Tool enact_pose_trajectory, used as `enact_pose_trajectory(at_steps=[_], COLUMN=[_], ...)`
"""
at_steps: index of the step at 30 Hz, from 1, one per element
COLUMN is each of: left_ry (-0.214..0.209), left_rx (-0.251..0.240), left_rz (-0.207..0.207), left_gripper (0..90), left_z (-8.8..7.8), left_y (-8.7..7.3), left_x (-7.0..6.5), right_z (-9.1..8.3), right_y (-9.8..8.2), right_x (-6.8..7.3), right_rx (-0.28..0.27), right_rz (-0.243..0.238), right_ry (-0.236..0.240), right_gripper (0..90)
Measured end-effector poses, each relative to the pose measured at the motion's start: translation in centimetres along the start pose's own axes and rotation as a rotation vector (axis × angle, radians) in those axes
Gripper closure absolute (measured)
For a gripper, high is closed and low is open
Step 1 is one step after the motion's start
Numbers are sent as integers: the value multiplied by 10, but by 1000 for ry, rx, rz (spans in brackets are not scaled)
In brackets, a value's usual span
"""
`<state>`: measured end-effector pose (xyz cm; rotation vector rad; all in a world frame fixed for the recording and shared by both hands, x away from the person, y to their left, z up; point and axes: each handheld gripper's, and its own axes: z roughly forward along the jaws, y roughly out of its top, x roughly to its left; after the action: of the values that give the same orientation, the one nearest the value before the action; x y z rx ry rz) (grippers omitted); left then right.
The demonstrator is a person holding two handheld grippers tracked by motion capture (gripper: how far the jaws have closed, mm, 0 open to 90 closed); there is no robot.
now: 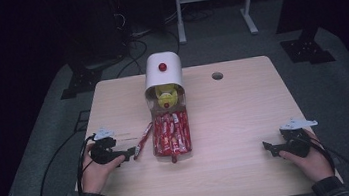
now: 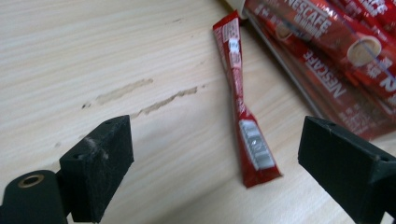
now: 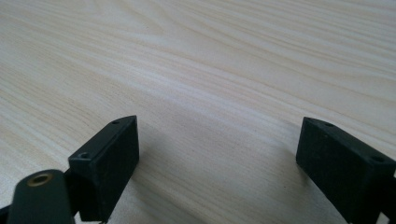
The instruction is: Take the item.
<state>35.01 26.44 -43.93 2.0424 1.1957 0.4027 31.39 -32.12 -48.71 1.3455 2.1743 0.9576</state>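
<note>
Both jaws spread, empty: left gripper (image 2: 215,154) by one loose sachet (image 2: 240,100) on table (image 1: 236,120), outside tray (image 1: 173,151); right gripper (image 3: 217,154) idle; sachet not yet binned.

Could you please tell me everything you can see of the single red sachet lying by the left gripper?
The sachet is a slim red stick pack with white print and a grey patch near its sealed end, glossy like foil. It is pinched at the middle, lies flat on the table beside the tray of sachets, and sits between the open left gripper, untouched.

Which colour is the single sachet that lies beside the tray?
Red, with a silver patch; the left gripper view shows the sachet best.
</note>
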Motion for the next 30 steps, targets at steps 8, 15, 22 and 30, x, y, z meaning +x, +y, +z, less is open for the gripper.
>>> enact_pose_trajectory(at_steps=[8,15,22,30], left_ry=[-2,7,8,20], left_rx=[26,63,88,97], left_rz=[-7,10,25,63], left_gripper=[101,101,101,96], left_z=[-7,-10,-9,-8], left_y=[-15,-30,-40,-51], left_x=[5,9,10,10], right_z=[0,0,0,0], right_y=[0,0,0,0], right_x=[0,0,0,0], right_rx=[0,0,0,-1], right_rz=[0,0,-1,-1], right_ry=[0,0,-1,-1], right_gripper=[121,121,121,121])
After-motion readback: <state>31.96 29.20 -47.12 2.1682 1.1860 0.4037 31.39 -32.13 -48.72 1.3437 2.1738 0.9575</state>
